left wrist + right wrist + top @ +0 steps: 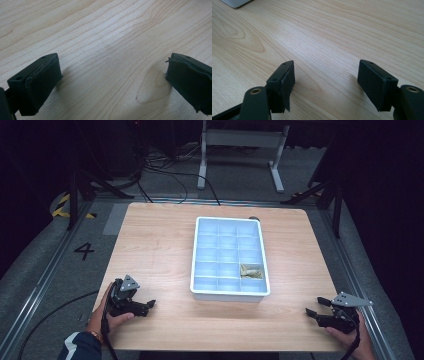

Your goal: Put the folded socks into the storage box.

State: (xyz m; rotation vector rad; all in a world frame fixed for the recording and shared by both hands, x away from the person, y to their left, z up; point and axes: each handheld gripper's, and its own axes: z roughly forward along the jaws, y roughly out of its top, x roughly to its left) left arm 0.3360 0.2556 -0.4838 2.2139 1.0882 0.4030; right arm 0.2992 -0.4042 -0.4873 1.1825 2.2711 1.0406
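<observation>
Fingers (pixel 284 80) of my right gripper (pixel 314 307) and left gripper (pixel 150 304) are standing open, empty, resting on the table (pixel 160 245). Compartment tray (pixel 200 250) sitting mid-table, gold piece (pixel 251 272) in its right column; I'm planning a straight approach from above.

Light wooden table (pixel 160 250); white compartment tray (pixel 194 270) resting near its centre.

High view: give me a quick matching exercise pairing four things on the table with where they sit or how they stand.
Things:
1. compartment tray
2. tan item
3. left tool
4. right tool

Places or states:
A. near right corner of the table, jaws open
B. middle of the table
C. near left corner, jaws open
D. inside a compartment on the tray's right side

Pairs: 1-B, 2-D, 3-C, 4-A
</observation>
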